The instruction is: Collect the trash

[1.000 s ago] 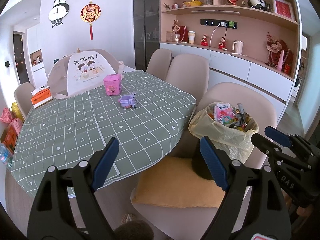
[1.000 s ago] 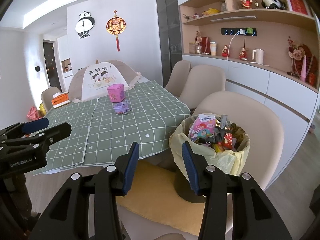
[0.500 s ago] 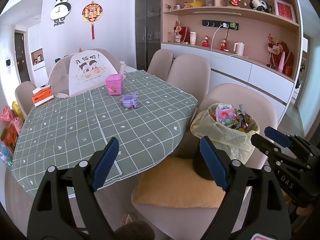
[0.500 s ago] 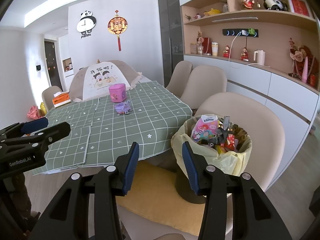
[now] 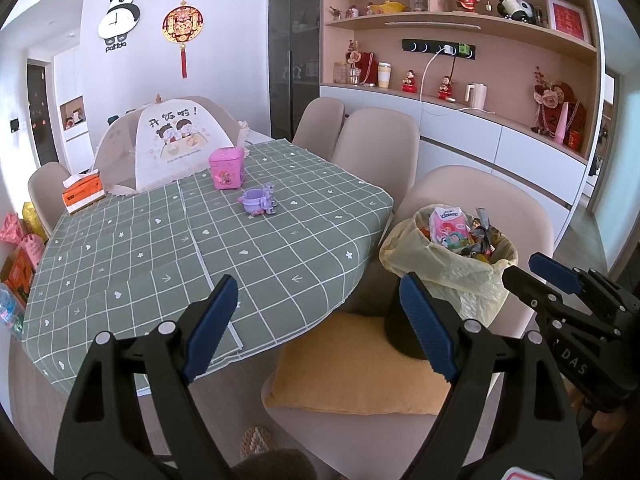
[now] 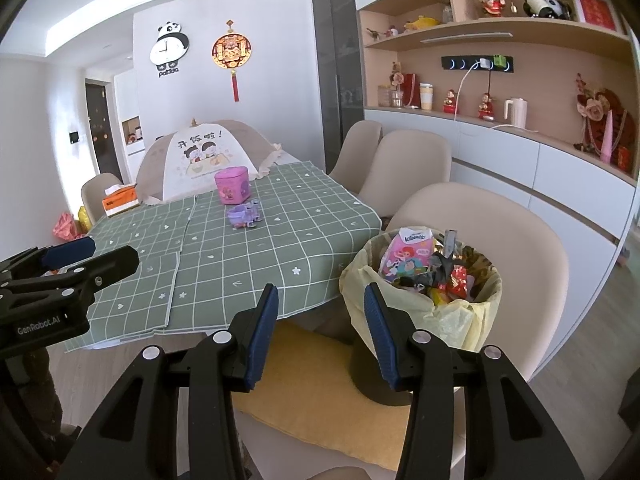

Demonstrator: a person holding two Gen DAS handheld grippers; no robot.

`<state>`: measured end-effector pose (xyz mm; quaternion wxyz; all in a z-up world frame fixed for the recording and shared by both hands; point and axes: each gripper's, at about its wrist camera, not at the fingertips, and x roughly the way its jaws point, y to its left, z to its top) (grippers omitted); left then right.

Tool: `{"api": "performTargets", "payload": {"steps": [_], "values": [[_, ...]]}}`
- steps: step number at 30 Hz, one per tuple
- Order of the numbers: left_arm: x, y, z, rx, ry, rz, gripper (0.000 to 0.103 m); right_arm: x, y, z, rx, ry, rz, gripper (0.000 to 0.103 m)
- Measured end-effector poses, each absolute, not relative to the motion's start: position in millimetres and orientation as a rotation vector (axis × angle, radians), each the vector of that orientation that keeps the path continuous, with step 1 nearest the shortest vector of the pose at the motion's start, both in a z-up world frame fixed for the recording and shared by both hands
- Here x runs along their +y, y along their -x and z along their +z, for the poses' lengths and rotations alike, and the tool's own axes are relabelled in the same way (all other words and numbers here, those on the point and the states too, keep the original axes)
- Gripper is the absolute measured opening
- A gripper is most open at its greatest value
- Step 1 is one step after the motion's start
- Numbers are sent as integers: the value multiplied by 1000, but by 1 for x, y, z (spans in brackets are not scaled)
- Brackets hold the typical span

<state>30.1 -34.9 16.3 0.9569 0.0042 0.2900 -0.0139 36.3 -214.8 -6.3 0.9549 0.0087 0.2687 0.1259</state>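
Note:
A trash bin [image 5: 464, 276] [image 6: 424, 312] lined with a pale yellow bag stands on a yellow cushion on the nearest beige chair, full of wrappers and a pink tissue pack [image 6: 408, 256]. My left gripper [image 5: 320, 312] hangs open and empty over the table's near edge, left of the bin. My right gripper [image 6: 320, 316] is open and empty too, just left of the bin's rim. Each gripper shows at the side of the other's view. On the green checked tablecloth [image 5: 160, 248] lie a purple toy [image 5: 258, 200] [image 6: 244, 214] and a pink box [image 5: 226, 168] [image 6: 233, 184].
A food cover [image 5: 176, 140] and an orange tissue box [image 5: 82, 192] stand at the table's far end. Beige chairs [image 5: 376, 148] line the right side, with a cabinet and shelves [image 5: 480, 80] behind. Bags [image 5: 20, 248] sit on the floor at left.

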Motion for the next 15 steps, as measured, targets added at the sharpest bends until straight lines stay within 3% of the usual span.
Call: {"api": "performTargets", "payload": {"steps": [15], "values": [[-10,-48,4,652,31,4,79,-202,-48,-11,574,-17,253,43]]}}
